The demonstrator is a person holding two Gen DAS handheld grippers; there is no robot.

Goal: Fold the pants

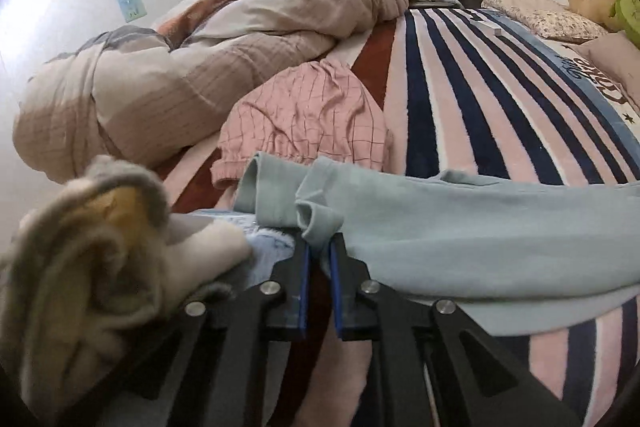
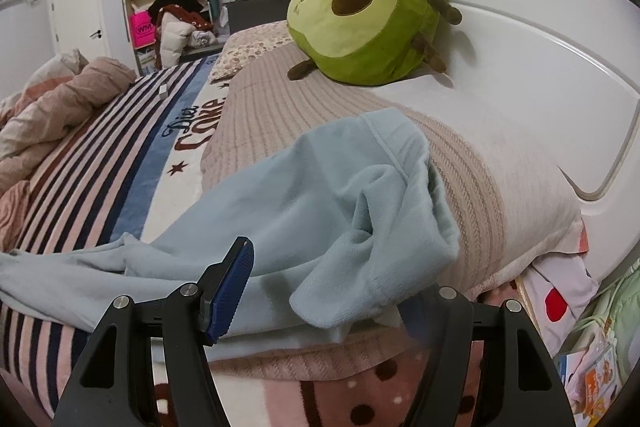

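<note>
Left wrist view: the left gripper (image 1: 319, 251) has its jaws drawn close together, pinching the cuff end of a pair of light-blue pants (image 1: 460, 227) that stretch to the right across the striped blanket (image 1: 460, 87) on the bed. A pink checked garment (image 1: 308, 115) lies just beyond the cuffs, a rumpled duvet (image 1: 192, 67) is bunched behind it, and a grey-and-cream cloth (image 1: 100, 247) sits close by on the left.

Right wrist view: the right gripper (image 2: 320, 287) has its jaws spread wide. One blue pad (image 2: 232, 287) is in plain sight, while the other is hidden under a drooping fold of the pants (image 2: 320, 195), whose waistband end is draped up onto a ribbed beige pillow (image 2: 460, 163). An avocado plush toy (image 2: 368, 15) rests against the white headboard (image 2: 540, 67) above.

The fabric looks soft, light and fleecy. It will likely sag and crease wherever it is unsupported, so the thicker seamed waistband edge seems the surest hold for this side. No containers figure in the work.
</note>
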